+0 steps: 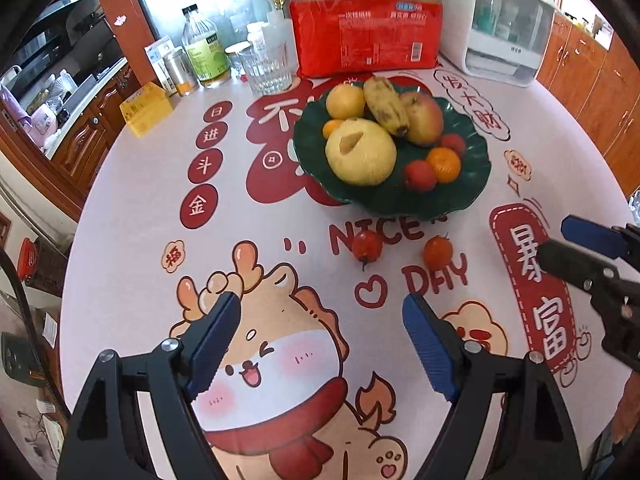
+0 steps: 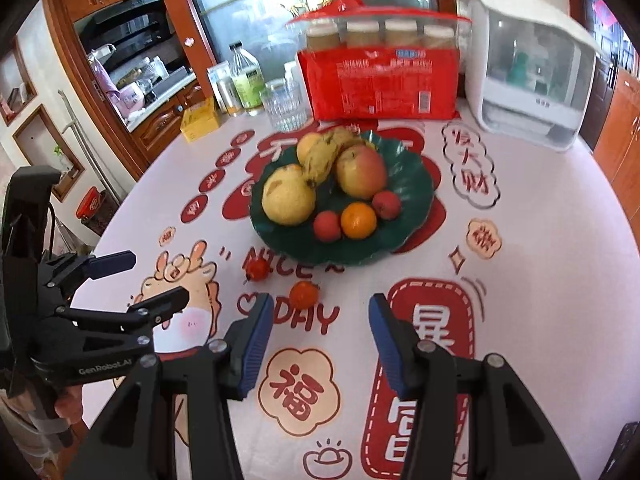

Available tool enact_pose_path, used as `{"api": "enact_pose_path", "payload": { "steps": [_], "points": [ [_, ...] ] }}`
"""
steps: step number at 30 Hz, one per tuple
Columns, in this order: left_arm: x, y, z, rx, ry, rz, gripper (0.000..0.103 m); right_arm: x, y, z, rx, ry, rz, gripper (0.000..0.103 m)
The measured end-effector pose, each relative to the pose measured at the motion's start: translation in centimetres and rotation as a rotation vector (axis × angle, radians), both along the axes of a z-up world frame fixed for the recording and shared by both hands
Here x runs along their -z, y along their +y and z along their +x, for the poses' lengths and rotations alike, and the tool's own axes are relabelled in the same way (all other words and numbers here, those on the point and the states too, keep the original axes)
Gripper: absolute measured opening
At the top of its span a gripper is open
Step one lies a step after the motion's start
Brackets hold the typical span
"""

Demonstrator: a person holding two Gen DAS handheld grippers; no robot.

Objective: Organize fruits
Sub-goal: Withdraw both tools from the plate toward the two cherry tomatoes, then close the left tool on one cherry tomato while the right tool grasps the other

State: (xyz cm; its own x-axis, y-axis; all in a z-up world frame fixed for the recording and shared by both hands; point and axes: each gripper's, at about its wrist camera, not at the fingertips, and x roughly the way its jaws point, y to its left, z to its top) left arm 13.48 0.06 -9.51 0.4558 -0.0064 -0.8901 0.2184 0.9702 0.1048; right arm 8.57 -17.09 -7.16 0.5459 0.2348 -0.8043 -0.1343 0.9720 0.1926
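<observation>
A dark green plate (image 1: 472, 184) (image 2: 416, 216) holds a big yellow pear (image 1: 360, 152) (image 2: 288, 196), a banana (image 1: 386, 106), an apple (image 1: 424, 118) (image 2: 360, 172), an orange (image 1: 444, 164) (image 2: 358, 220) and small red fruits. Two small tomatoes lie on the cloth in front of the plate: a red one (image 1: 367, 245) (image 2: 257, 269) and an orange-red one (image 1: 438, 251) (image 2: 304, 295). My left gripper (image 1: 320, 340) (image 2: 156, 280) is open and empty, short of the tomatoes. My right gripper (image 2: 318, 332) (image 1: 560, 244) is open and empty, just behind the orange-red tomato.
Behind the plate stand a red package (image 1: 366, 36) (image 2: 384, 80), a glass (image 1: 266, 66) (image 2: 284, 106), bottles (image 1: 204, 50), a yellow box (image 1: 146, 110) and a white appliance (image 1: 504, 24) (image 2: 524, 68). Wooden cabinets surround the round table.
</observation>
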Motion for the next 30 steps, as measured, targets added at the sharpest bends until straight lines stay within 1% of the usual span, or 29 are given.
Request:
{"api": "enact_pose_path", "payload": {
  "steps": [5,13,19,30],
  "points": [
    [1.6,0.4,1.5,-0.006,0.015,-0.014,0.082,2.0,0.7,0.7,0.001,0.033,0.007,0.05],
    [3.3,0.7,4.1,-0.017,0.028,-0.048,0.082,4.6,1.5,2.2,0.006,0.069,0.018,0.05],
    [4.4,0.3,5.7,-0.001,0.05,-0.093,0.082,6.4,2.2,2.9,0.002,0.084,0.01,0.05],
    [6.0,-0.7,7.1,0.031,0.081,-0.143,0.081,8.5,3.1,3.9,-0.004,0.092,-0.001,0.05]
  ]
}}
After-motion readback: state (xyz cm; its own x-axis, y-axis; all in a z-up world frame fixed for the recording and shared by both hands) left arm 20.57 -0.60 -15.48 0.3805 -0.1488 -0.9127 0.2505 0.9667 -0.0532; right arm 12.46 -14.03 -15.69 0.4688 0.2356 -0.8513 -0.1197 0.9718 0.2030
